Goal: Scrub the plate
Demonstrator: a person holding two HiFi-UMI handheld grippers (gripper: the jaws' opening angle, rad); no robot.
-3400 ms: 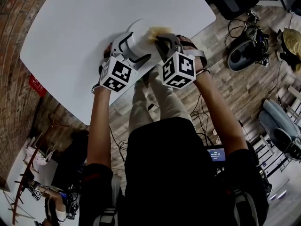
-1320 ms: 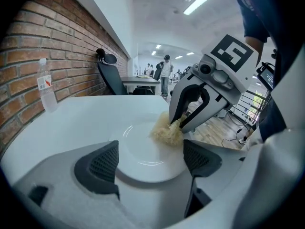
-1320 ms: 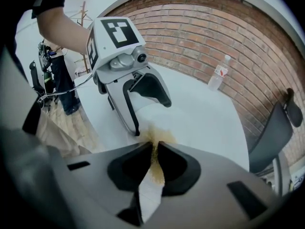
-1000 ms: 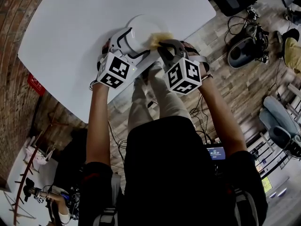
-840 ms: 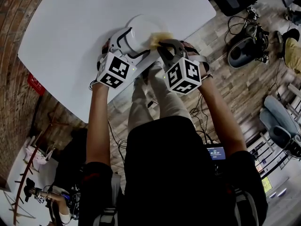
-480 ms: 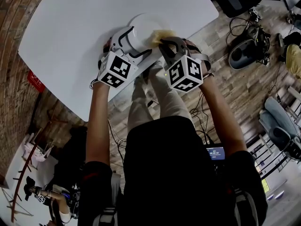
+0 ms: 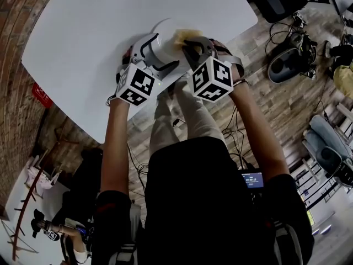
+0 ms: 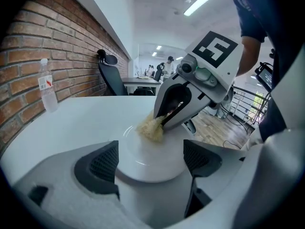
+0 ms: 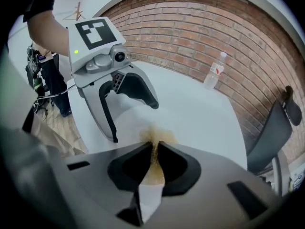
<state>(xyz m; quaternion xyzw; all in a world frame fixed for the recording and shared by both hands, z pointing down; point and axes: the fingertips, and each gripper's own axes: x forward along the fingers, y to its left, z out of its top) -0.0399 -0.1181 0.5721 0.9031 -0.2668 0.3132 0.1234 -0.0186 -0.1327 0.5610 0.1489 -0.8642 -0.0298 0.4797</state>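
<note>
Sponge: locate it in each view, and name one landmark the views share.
Head view: sponge upper centre, at the white plate's right edge.
Left gripper view: sponge centre, on the plate's far side.
Right gripper view: sponge lower centre, pinched between the jaws.
Shared landmark: the white plate.

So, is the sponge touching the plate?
Touching. The left gripper view shows the sponge pressed onto the plate, no gap between them.

No legible text. Red sign (image 7: pixel 38 99) on the brick wall, red bottle label (image 8: pixel 46 83), small screen (image 7: pixel 251 179) digits: too small to read. Cubes on left gripper (image 7: pixel 156 37) and right gripper (image 7: pixel 186 39): marker patterns only.
</note>
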